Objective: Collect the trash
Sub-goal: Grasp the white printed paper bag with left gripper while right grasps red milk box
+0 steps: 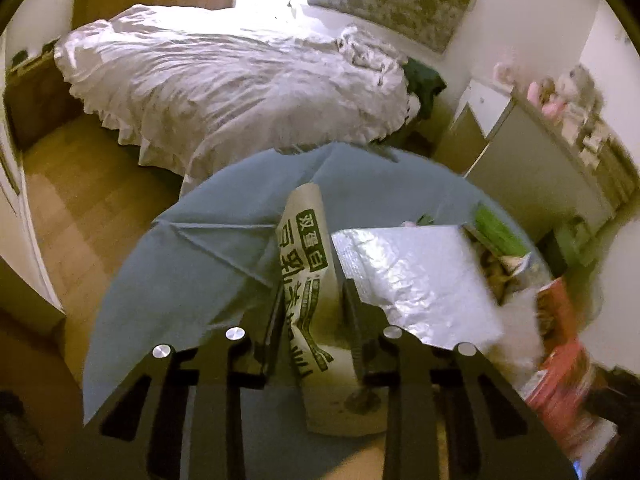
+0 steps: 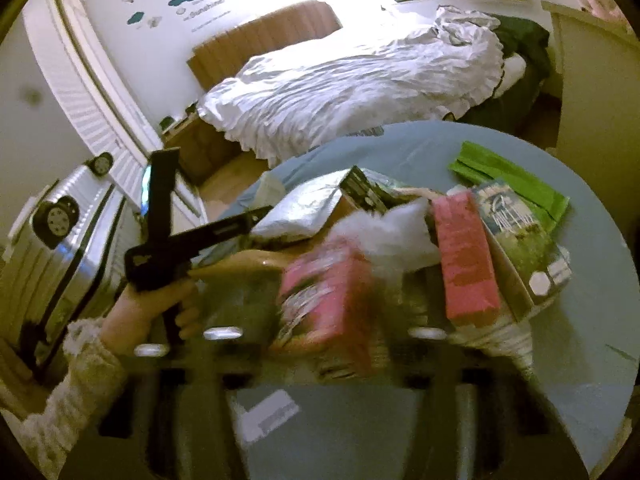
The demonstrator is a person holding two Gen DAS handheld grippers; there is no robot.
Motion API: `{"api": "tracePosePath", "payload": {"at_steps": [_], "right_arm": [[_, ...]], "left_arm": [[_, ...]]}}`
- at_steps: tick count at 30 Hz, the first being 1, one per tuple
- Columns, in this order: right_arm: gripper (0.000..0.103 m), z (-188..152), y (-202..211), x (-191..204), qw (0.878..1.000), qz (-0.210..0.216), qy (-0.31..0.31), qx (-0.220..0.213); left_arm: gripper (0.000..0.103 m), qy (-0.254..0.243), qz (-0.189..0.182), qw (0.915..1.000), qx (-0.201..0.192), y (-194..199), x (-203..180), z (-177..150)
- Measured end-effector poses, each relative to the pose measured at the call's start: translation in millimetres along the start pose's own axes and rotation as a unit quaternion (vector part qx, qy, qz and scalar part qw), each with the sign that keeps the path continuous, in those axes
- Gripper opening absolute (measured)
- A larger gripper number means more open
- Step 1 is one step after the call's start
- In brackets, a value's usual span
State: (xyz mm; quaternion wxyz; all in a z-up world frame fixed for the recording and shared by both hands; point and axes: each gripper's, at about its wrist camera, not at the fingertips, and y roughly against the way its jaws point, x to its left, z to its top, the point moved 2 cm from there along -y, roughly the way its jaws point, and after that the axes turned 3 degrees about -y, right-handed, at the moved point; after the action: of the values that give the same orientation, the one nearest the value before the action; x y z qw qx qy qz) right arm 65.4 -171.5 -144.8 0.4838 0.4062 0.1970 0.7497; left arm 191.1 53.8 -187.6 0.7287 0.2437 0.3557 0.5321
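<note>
My left gripper (image 1: 312, 300) is shut on a white paper wrapper with green print (image 1: 308, 264), held over the round table with a blue cloth (image 1: 180, 256). Beside it lies a silver foil pouch (image 1: 416, 276). My right gripper (image 2: 328, 320) is blurred; it is shut on a pink and red package (image 2: 324, 292), which also shows in the left wrist view (image 1: 560, 352). More trash lies on the table: a white crumpled bag (image 2: 392, 232), a pink box (image 2: 464, 256), a green-printed carton (image 2: 520, 240), a green bag (image 2: 508, 184). The left gripper's body (image 2: 172, 240) shows in the right wrist view.
A bed with a white ruffled cover (image 1: 224, 80) stands beyond the table. A silver suitcase (image 2: 60, 248) stands at the left by white shutter doors (image 2: 88, 100). A cabinet with soft toys (image 1: 552, 140) is at the right. A white label (image 2: 268, 416) lies on the cloth.
</note>
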Motion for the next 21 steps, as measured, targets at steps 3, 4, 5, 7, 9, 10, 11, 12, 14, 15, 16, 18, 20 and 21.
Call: {"api": "tracePosePath", "payload": {"at_steps": [3, 4, 5, 7, 9, 10, 11, 12, 14, 15, 16, 18, 20, 21], "right_arm": [[0.025, -1, 5, -10, 1.0, 0.007, -0.007, -0.003], [0.025, -2, 5, -14, 1.0, 0.016, -0.009, 0.001], [0.025, -2, 4, -14, 1.0, 0.017, -0.01, 0.004], [0.027, -4, 3, -14, 1.0, 0.012, -0.004, 0.01], [0.053, -8, 1, -10, 1.0, 0.008, 0.01, 0.02], [0.077, -14, 1, -6, 0.999, 0.014, 0.02, 0.025], [0.085, -18, 0, -2, 0.999, 0.025, 0.032, 0.032], [0.085, -24, -1, 0, 0.998, 0.032, 0.043, 0.045], [0.085, -38, -7, 3, 0.994, 0.032, 0.059, 0.081], [0.085, -44, -10, 2, 0.993, 0.029, 0.063, 0.096], [0.085, -53, -13, 1, 0.99, 0.02, 0.066, 0.119], [0.085, -67, -16, -1, 0.987, 0.014, 0.064, 0.146], [0.085, -82, -17, -2, 0.984, 0.004, 0.054, 0.17], [0.085, -90, -19, 0, 0.982, 0.001, 0.051, 0.181]], "left_arm": [[0.029, 0.008, -0.001, 0.9995, -0.031, 31, -1, 1], [0.029, 0.008, -0.001, 0.9991, -0.041, 42, -2, 2], [0.029, 0.008, 0.0, 0.9987, -0.051, 54, -4, 3], [0.029, 0.006, -0.002, 0.9978, -0.066, 74, -9, 5], [0.029, -0.003, -0.004, 0.9967, -0.081, 97, -17, 4], [0.029, -0.006, -0.007, 0.9965, -0.084, 102, -20, 3], [0.029, -0.012, -0.011, 0.996, -0.088, 110, -26, 0], [0.029, -0.015, -0.014, 0.9957, -0.09, 115, -29, -2], [0.029, -0.022, -0.021, 0.9953, -0.092, 125, -36, -9], [0.029, -0.022, -0.025, 0.9952, -0.092, 128, -38, -13], [0.029, -0.023, -0.029, 0.995, -0.093, 132, -41, -18], [0.029, -0.027, -0.033, 0.9948, -0.092, 135, -46, -25], [0.029, -0.031, -0.039, 0.9947, -0.09, 136, -52, -32], [0.029, -0.031, -0.044, 0.9947, -0.088, 136, -53, -35]]}}
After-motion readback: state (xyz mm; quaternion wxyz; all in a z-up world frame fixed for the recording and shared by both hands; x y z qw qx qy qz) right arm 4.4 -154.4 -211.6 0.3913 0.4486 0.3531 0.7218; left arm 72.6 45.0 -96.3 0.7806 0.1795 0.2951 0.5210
